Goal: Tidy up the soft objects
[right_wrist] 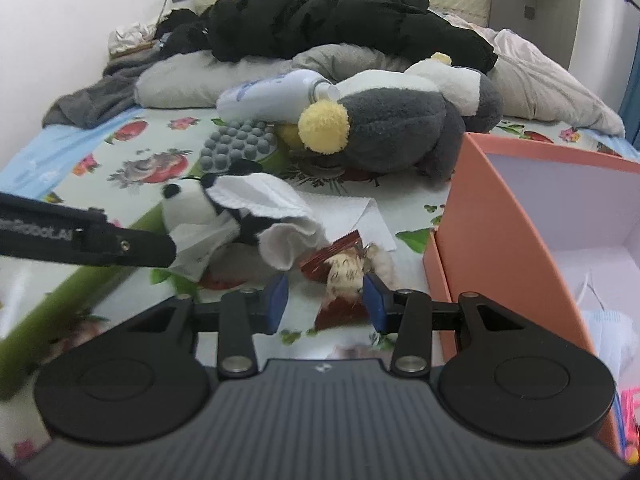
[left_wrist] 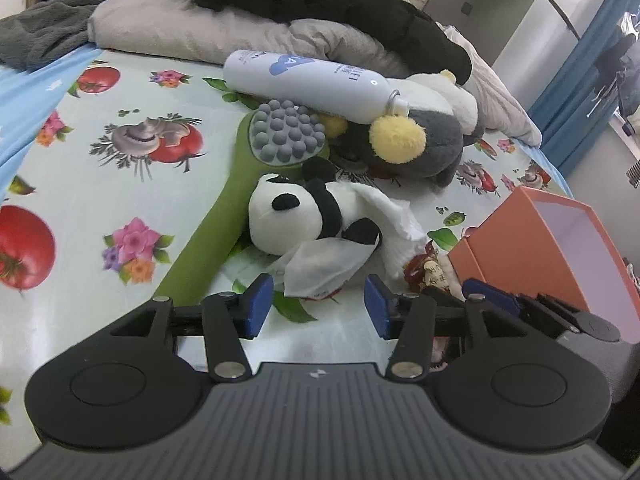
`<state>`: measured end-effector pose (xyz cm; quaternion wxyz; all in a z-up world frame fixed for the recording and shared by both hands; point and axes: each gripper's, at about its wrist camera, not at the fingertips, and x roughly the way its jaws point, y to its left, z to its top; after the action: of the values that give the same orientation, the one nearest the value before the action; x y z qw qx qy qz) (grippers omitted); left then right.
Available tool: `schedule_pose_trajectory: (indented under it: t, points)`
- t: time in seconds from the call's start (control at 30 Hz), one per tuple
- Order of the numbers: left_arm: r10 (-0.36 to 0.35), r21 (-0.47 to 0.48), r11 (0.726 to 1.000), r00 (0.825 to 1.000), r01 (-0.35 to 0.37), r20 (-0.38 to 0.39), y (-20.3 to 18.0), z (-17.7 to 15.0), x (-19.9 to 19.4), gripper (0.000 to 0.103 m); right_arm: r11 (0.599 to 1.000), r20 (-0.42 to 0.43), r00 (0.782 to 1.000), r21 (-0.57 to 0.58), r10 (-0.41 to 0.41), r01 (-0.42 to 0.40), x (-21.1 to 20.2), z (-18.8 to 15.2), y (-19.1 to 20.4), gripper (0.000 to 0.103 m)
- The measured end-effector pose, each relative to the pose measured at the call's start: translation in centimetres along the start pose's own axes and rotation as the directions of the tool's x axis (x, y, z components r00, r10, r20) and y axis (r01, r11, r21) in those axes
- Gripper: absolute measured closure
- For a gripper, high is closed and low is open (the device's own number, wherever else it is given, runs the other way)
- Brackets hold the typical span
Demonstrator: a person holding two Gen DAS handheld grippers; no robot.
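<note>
Left wrist view: left gripper [left_wrist: 318, 306] spread, empty, near panda [left_wrist: 296, 216]; tissue [left_wrist: 320, 268] may snag. Right gripper [right_wrist: 326, 302] spread, unloaded.

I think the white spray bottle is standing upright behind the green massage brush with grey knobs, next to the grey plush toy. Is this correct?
Not quite. The white spray bottle is lying on its side, not standing upright; its nozzle end rests against the grey plush toy with yellow pompoms. It is indeed behind the green massage brush with grey knobs. The left wrist view shows this most clearly.
</note>
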<state>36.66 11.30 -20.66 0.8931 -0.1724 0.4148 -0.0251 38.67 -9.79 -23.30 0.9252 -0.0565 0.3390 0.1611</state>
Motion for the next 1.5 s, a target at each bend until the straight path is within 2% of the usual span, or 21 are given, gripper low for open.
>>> schedule_pose_trajectory:
  t: [0.23, 0.3, 0.33, 0.4, 0.53, 0.7, 0.73, 0.77, 0.87, 1.17, 1.37, 1.5]
  points:
    - [0.025, 0.044, 0.999, 1.0, -0.024, -0.016, -0.2, 0.1, 2.6, 0.047, 0.998, -0.027, 0.999, -0.046, -0.047, 0.045, 3.1, -0.1, 0.4, 0.06]
    - [0.031, 0.041, 0.999, 0.999, -0.03, -0.015, -0.1, 0.1, 3.0, 0.055, 0.997, -0.028, 0.998, -0.066, -0.052, 0.05, 3.4, -0.2, 0.5, 0.062]
    - [0.021, 0.037, 0.999, 1.0, -0.021, -0.014, -0.1, 0.2, 3.0, 0.059, 0.996, -0.032, 0.998, -0.07, -0.057, 0.055, 3.6, -0.2, 0.5, 0.066]
    - [0.023, 0.039, 0.999, 1.0, -0.023, -0.006, -0.2, 0.3, 2.9, 0.071, 0.995, -0.032, 0.997, -0.073, -0.064, 0.062, 3.6, -0.3, 0.4, 0.067]
    - [0.034, 0.061, 0.998, 0.999, -0.034, 0.008, -0.8, 0.1, 2.2, 0.085, 0.996, -0.025, 0.998, -0.076, -0.057, 0.055, 3.0, -0.5, 0.5, 0.069]
    - [0.033, 0.066, 0.997, 0.999, -0.034, 0.018, -1.6, -0.8, 0.1, 0.088, 0.996, -0.018, 0.999, -0.084, -0.037, 0.036, 1.5, -0.8, 1.0, 0.071]
    - [0.033, 0.066, 0.997, 0.999, -0.034, 0.021, -1.7, -1.1, -0.5, 0.088, 0.996, -0.016, 0.999, -0.085, -0.032, 0.031, 1.1, -0.9, 1.1, 0.084]
    - [0.033, 0.066, 0.997, 0.999, -0.034, 0.025, -1.9, -1.4, -1.0, 0.088, 0.996, -0.015, 0.999, -0.087, -0.029, 0.028, 0.6, -1.0, 1.2, 0.09]
    - [0.033, 0.057, 0.998, 0.999, -0.035, 0.03, -2.3, -2.5, -2.5, 0.088, 0.994, -0.009, 1.0, -0.102, -0.027, 0.026, -0.8, -1.6, 1.5, 0.087]
    - [0.031, 0.064, 0.997, 0.999, -0.032, 0.022, -3.8, -7.2, -7.3, 0.088, 0.997, -0.01, 1.0, -0.072, -0.014, 0.013, -5.1, -4.1, 1.1, 0.09]
    - [0.07, 0.094, 0.993, 0.998, -0.069, -0.002, -4.1, -10.0, -8.3, 0.088, 0.999, -0.002, 1.0, -0.046, -0.011, 0.01, -7.3, -5.5, 0.5, 0.09]
    - [0.068, 0.083, 0.994, 0.997, -0.066, -0.023, -3.6, -10.9, -8.4, 0.088, 0.999, 0.003, 1.0, -0.033, -0.002, 0.002, -8.0, -6.1, 0.2, 0.089]
